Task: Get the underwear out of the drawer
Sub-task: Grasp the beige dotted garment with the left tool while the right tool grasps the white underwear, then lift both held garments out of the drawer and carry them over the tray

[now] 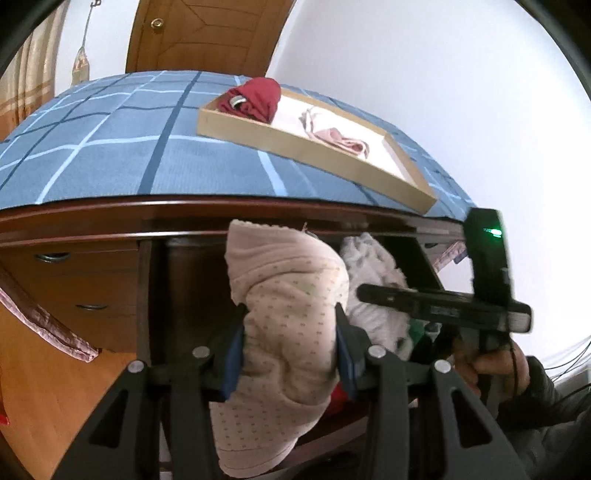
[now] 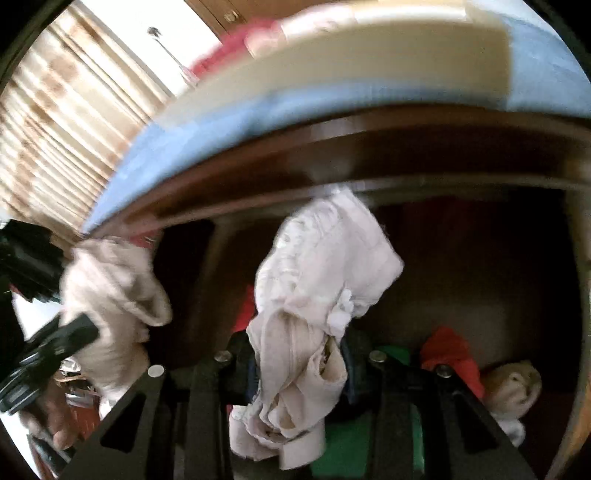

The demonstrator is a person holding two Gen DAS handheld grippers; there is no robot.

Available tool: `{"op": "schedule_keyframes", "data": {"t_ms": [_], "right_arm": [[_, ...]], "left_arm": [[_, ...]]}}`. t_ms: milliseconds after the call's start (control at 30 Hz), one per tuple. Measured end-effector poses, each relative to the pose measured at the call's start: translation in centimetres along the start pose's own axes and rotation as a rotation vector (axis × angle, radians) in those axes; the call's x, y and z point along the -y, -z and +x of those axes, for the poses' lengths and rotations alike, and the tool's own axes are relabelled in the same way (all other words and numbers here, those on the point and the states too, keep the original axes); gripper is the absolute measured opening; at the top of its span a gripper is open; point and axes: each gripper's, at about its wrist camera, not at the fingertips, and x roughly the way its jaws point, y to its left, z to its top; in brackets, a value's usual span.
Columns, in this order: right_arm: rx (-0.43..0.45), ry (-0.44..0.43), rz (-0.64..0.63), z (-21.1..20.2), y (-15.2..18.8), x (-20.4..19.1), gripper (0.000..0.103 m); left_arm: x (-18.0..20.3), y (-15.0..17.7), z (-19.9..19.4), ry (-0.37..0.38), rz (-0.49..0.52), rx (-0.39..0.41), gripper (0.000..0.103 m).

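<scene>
While both pieces hang clear of the drawer (image 2: 461, 266), halfway there at a guess. Left gripper (image 1: 290, 354) clamped on a dotted pink underwear (image 1: 291, 306), pads pressing both sides, cloth bunched above and drooping below. Right gripper (image 2: 299, 365) closed on a white underwear (image 2: 325, 266), folds squeezed between the jaws, the top flopping up toward the edge of the top board. Already up on the tray (image 1: 332, 151): a red piece (image 1: 258, 98) at its left end, a small pink piece (image 1: 340, 138) further right. Left to do, by the look of it: carrying these two up to the tray and letting go. Still down in the drawer: something green (image 2: 343, 446), something red (image 2: 450, 350) and a beige bundle (image 2: 513, 384) toward the right; underwear or not, cannot tell.

Blue checked cloth (image 1: 110, 140) spread over the dark wooden top. Smaller drawers with metal handles (image 1: 88, 306) at the left, wood floor below. Curtain (image 1: 33, 74) far left, wooden door (image 1: 207, 33) behind, plain white wall (image 1: 443, 74) to the right. Right wrist view blurred across the top.
</scene>
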Motion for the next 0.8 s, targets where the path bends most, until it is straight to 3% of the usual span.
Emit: {"op": "schedule_keyframes", "data": {"t_ms": [300, 633, 800], "right_arm": [[0.214, -0.176, -0.074, -7.2, 0.7, -1.5, 0.037], [0.316, -0.162, -0.102, -11.0, -0.9, -1.8, 0.037], [0.358, -0.116, -0.1, -13.2, -1.5, -1.6, 0.037]], "left_arm": [[2.2, -1.1, -1.0, -0.005, 0.012, 0.043, 0.041], [5.9, -5.1, -1.9, -0.023, 0.095, 0.106, 0.041], [7.1, -6.5, -1.2, -0.01, 0.109, 0.109, 0.041]]}}
